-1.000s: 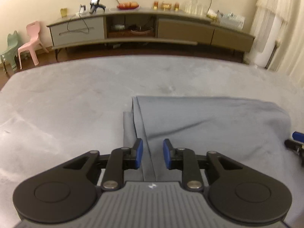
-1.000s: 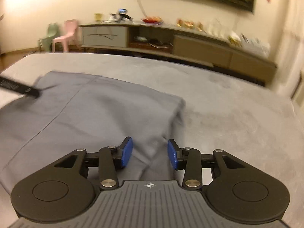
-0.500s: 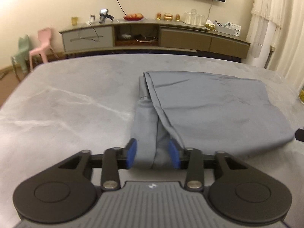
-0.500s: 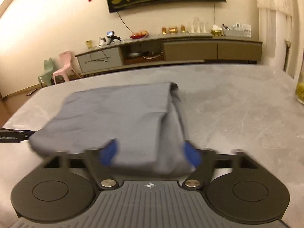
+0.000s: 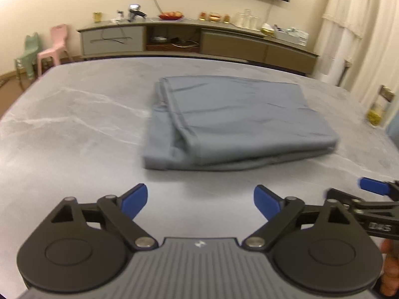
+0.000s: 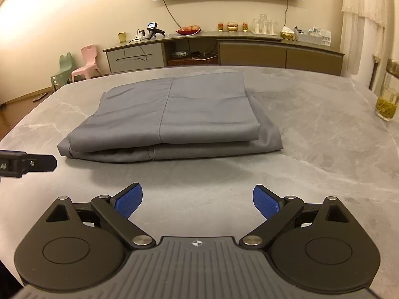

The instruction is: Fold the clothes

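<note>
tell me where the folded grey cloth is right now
The folded grey cloth lies mid-table on the grey marble table in both wrist views, ahead of both grippers.

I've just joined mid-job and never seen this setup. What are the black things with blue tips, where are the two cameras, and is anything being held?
Each view comes from a camera mounted on a hand-held gripper, looking out along its two blue-padded fingers. The left gripper has just been opening; the right gripper also stands wide open. Neither has anything between its pads. Ahead of both, a folded grey garment lies on the grey marble table, touching neither gripper. A glass stands near the table's right edge.
</note>
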{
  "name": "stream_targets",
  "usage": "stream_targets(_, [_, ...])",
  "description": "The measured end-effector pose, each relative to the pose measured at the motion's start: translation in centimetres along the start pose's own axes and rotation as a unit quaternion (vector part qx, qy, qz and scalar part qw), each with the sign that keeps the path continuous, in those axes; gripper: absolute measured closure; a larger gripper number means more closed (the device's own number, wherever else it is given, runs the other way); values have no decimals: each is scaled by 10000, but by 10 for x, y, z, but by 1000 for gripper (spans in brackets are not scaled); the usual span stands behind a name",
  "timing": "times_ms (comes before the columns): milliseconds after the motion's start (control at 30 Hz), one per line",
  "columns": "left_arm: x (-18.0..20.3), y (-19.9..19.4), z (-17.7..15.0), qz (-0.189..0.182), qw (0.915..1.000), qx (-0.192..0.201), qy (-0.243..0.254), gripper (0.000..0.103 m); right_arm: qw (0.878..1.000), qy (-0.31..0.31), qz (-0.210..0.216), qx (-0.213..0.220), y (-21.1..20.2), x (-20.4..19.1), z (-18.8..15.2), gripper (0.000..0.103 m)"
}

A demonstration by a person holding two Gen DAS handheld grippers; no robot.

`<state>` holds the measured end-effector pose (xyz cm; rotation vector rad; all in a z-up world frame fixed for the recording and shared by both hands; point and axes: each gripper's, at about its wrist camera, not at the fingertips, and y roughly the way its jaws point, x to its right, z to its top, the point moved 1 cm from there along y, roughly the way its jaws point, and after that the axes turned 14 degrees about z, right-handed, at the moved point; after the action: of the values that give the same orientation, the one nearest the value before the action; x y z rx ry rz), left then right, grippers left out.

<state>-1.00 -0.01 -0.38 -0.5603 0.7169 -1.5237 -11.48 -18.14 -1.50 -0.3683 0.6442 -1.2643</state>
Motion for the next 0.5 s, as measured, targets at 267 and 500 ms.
stream_targets(267, [46, -15, -14, -251, 9991, -9, 337, 0, 9999, -36, -118, 67, -12, 6, -3, 6])
stream_targets(500, [63, -21, -19, -329, 9986, -18, 406, 0, 9999, -2, -151, 69, -15, 16, -5, 6])
